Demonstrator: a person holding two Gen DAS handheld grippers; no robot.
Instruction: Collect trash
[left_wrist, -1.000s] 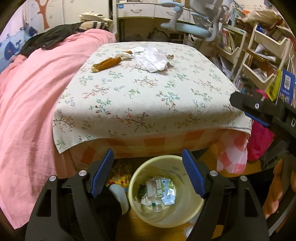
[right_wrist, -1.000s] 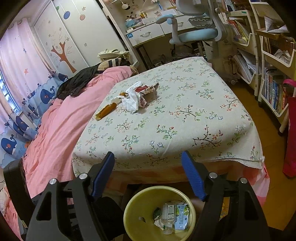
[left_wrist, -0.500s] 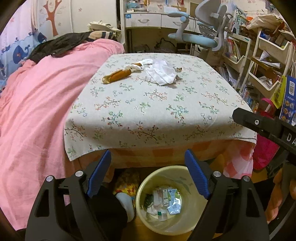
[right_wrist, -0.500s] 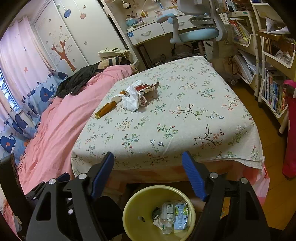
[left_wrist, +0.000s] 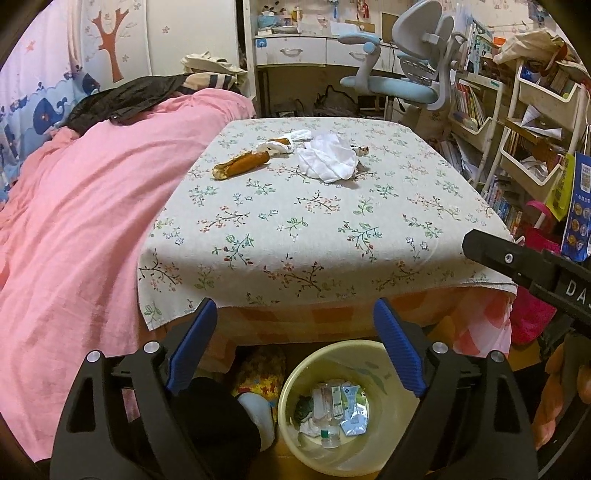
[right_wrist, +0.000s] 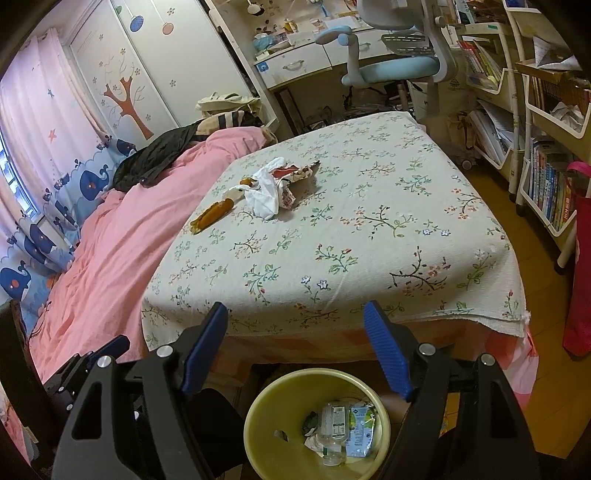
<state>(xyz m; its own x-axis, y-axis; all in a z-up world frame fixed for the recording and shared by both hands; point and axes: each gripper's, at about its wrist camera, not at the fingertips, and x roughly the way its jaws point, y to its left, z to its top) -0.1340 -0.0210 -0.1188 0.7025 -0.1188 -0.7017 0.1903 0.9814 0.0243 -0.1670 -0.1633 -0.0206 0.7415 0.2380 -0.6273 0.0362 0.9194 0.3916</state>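
A yellow trash bin stands on the floor below the table's near edge, holding a bottle and wrappers. On the far part of the floral-cloth table lie a brown bread piece, a crumpled white tissue and a red patterned wrapper. My left gripper is open and empty above the bin. My right gripper is open and empty above the bin, and shows in the left wrist view.
A bed with a pink blanket lies against the table's left side. A blue desk chair and a desk stand behind the table. Bookshelves line the right wall. A red bag hangs at right.
My left gripper has risen and pulled back, so the table and bin sit lower in its view. My right gripper has barely moved. Both stay open.
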